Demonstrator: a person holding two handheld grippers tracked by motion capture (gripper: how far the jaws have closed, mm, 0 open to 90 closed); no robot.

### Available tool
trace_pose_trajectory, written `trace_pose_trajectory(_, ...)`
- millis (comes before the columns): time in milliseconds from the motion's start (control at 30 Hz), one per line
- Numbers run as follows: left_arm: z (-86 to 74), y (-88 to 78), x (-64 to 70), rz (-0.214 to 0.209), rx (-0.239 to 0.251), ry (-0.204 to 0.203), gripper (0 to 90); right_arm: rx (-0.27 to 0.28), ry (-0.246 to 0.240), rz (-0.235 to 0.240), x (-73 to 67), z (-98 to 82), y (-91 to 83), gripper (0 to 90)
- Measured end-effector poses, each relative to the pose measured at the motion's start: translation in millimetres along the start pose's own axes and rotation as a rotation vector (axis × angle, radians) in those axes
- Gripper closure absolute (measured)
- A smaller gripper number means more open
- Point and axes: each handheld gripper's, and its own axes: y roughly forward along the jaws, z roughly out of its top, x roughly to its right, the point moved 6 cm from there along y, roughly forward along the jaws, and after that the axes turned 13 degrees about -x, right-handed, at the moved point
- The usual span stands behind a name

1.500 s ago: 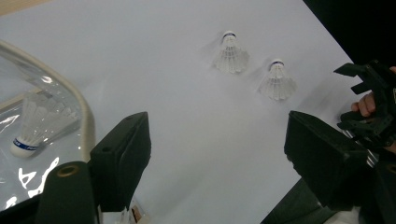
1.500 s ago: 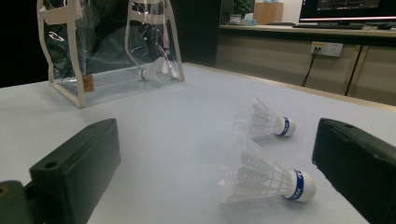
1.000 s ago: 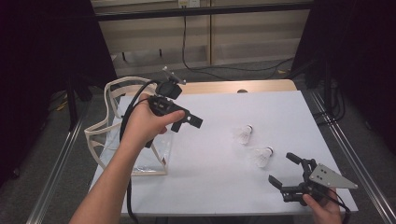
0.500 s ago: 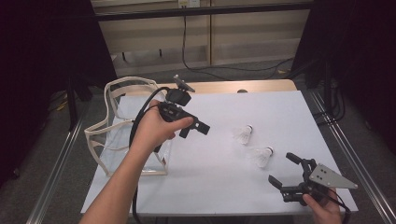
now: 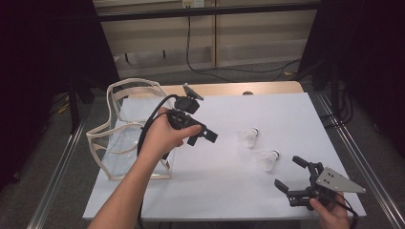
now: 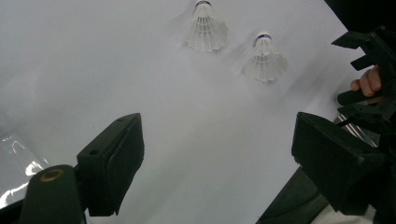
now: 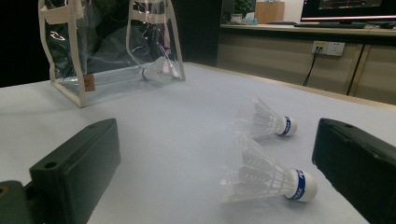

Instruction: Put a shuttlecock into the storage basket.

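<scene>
My left claw (image 5: 206,137) open, empty, above desk (image 5: 286,109), near two shuttlecocks (image 5: 249,138) (third inside clear bag (image 5: 125,143)). My right claw (image 5: 292,175) open, empty.

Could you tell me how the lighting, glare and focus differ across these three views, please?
High view: table evenly lit, surroundings dark, all fairly sharp. Left gripper view: shuttlecocks cast soft shadows on a bright, nearly washed-out surface; glare off the clear bag at the left edge. Right gripper view: nearest shuttlecock slightly soft, clear bag carries reflections.
</scene>
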Motion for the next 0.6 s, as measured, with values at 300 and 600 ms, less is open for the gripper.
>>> trace_pose_trajectory(300,-1.6,9.0,0.1,-0.006,-0.007,0.001,17.1,0.004,-0.002,-0.001,0.1,0.3,-0.2,0.7)
trace_pose_trajectory(600,-3.0,20.0,0.7,-0.008,-0.016,0.006,16.9,0.003,0.0,0.0,-0.2,0.4,-0.1,0.7)
